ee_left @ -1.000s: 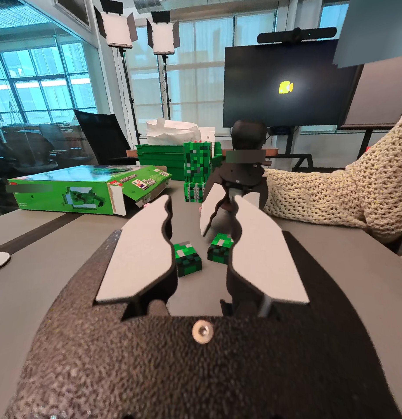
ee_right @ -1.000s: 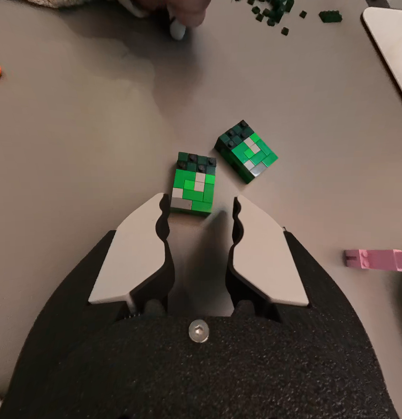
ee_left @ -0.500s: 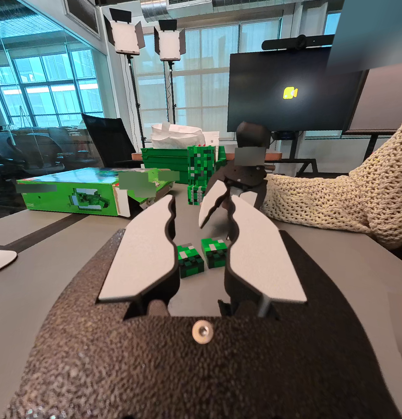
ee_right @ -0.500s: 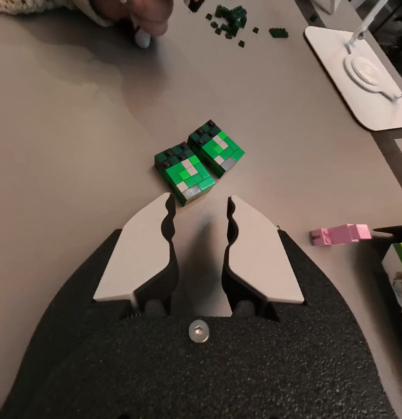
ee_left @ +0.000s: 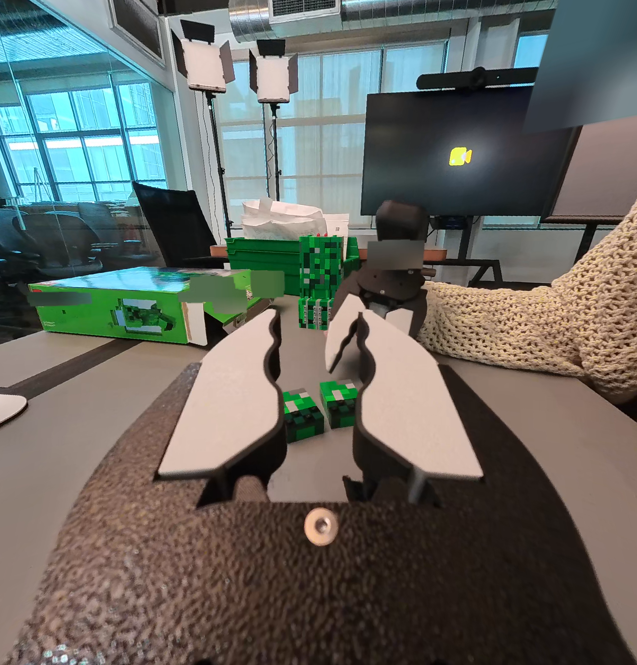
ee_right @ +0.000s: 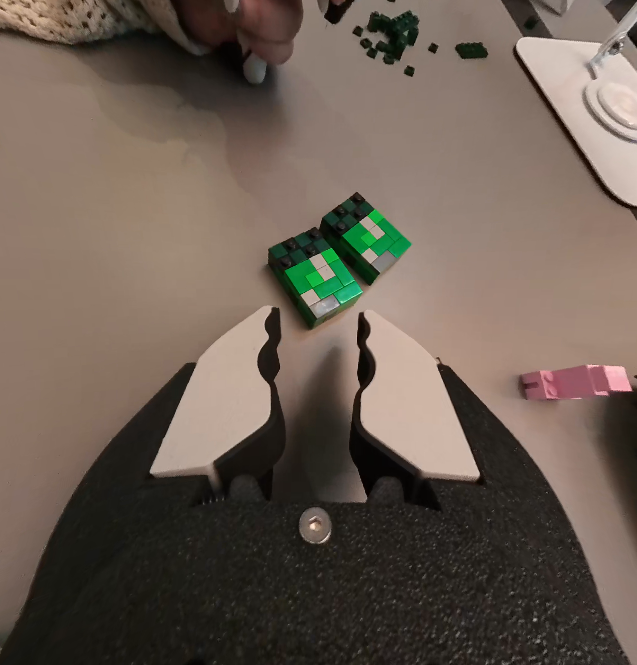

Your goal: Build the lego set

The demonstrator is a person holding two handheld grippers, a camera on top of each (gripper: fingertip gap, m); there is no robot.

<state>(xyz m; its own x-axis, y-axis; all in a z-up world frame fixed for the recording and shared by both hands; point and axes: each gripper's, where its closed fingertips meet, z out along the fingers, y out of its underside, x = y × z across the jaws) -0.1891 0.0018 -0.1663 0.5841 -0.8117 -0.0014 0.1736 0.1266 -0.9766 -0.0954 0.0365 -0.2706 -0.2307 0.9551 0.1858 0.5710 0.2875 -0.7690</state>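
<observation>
Two small green lego blocks with dark studded ends lie side by side on the grey table (ee_right: 130, 216). One block (ee_right: 317, 277) lies just beyond my right gripper (ee_right: 317, 316), which is open and empty. The other block (ee_right: 367, 237) touches it on the far right. In the left wrist view the same blocks (ee_left: 304, 414) (ee_left: 340, 401) show low between the fingers of my left gripper (ee_left: 317, 324), which is open and empty. The right gripper (ee_left: 367, 327) faces it from behind the blocks. A tall green lego figure (ee_left: 320, 273) stands farther back.
A green lego box (ee_left: 130, 306) and green trays (ee_left: 263, 259) are at the back left. A pink lego piece (ee_right: 576, 387) lies to the right. Loose dark green bricks (ee_right: 392, 32) and a white stand base (ee_right: 590, 108) are far off. A person's hand (ee_right: 259, 28) is at the top.
The two blocks, apart a second ago, now lie side by side. My left gripper has moved closer, so they sit between its fingers. The right gripper has drawn back a little.
</observation>
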